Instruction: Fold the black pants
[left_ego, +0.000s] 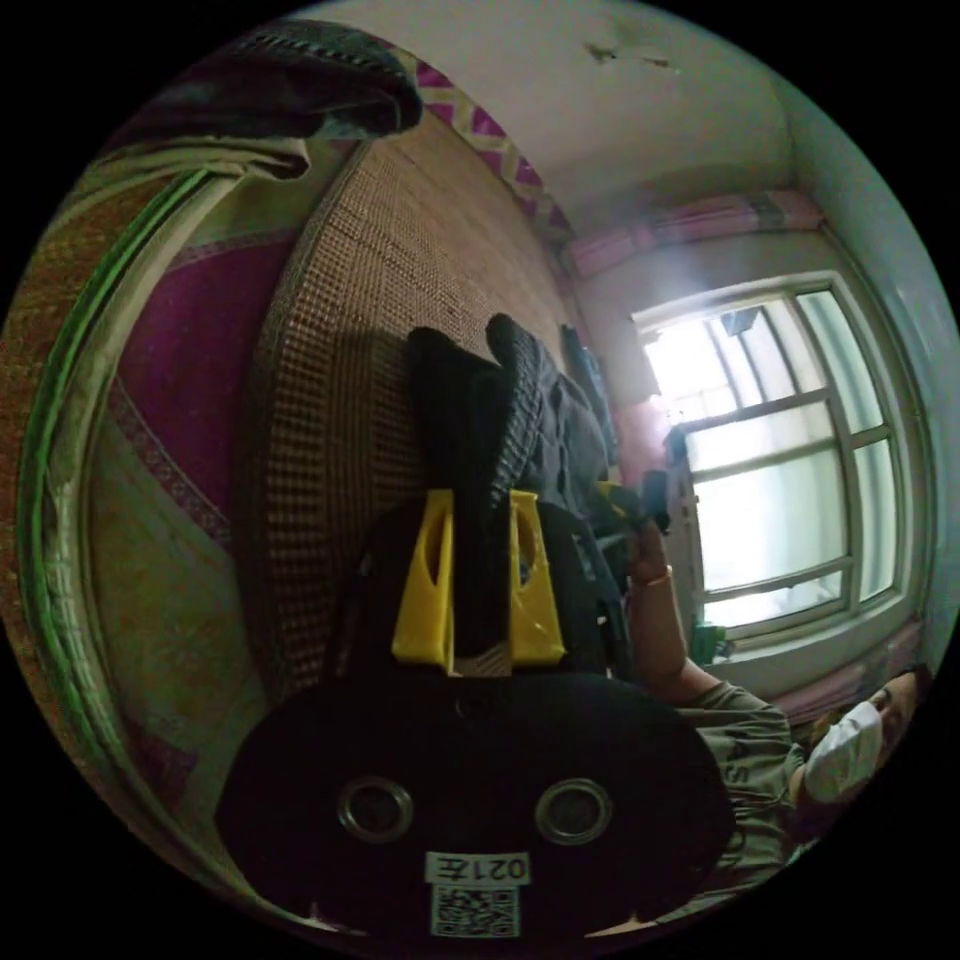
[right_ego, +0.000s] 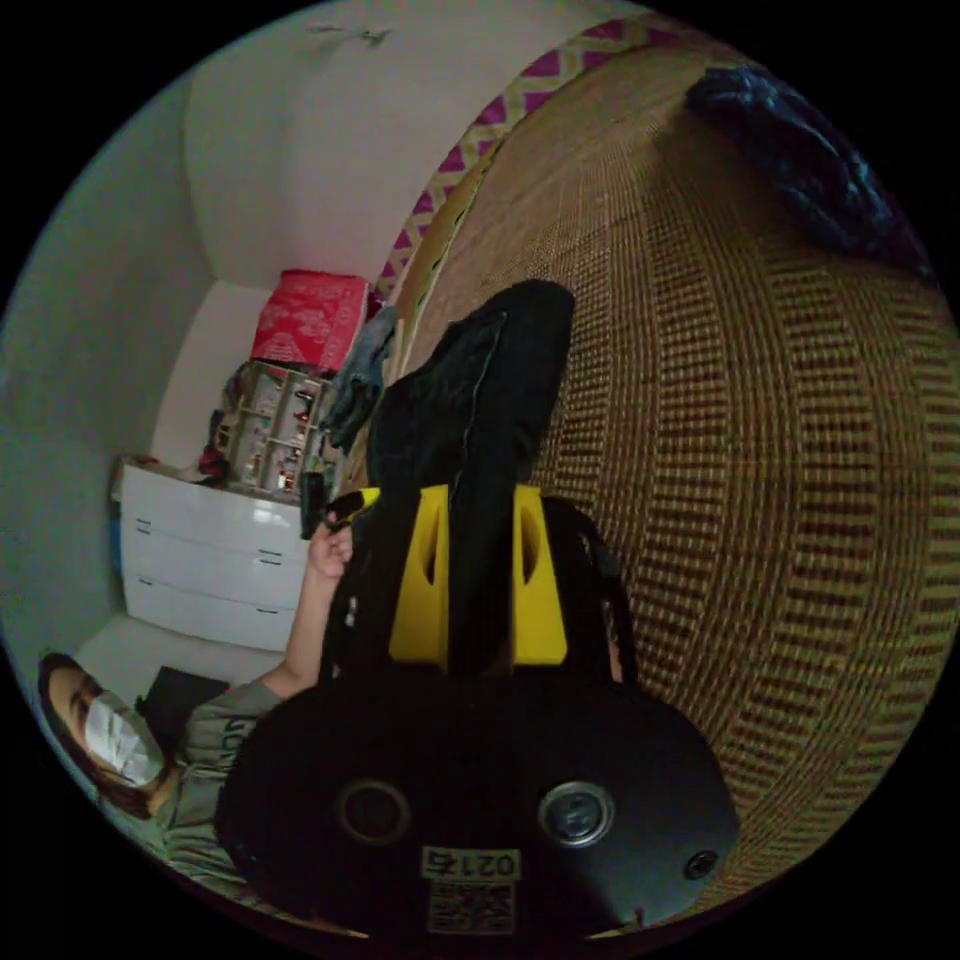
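Left gripper view: black pants (left_ego: 500, 420) are seen gripped between the 2 yellow jaws of the left hand-held gripper (left_ego: 480, 580), lifted above a woven mat (left_ego: 400, 260). Right gripper view: the pants (right_ego: 480, 400) are likewise clamped by the right hand-held gripper (right_ego: 478, 590); the other hand-held gripper (right_ego: 340, 505) is noted beside a white dresser (right_ego: 210, 570).

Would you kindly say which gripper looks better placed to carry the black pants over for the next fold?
Probably neither alone: the left gripper and right gripper each clamp black pants fabric above the woven mat, so both would likely move together.
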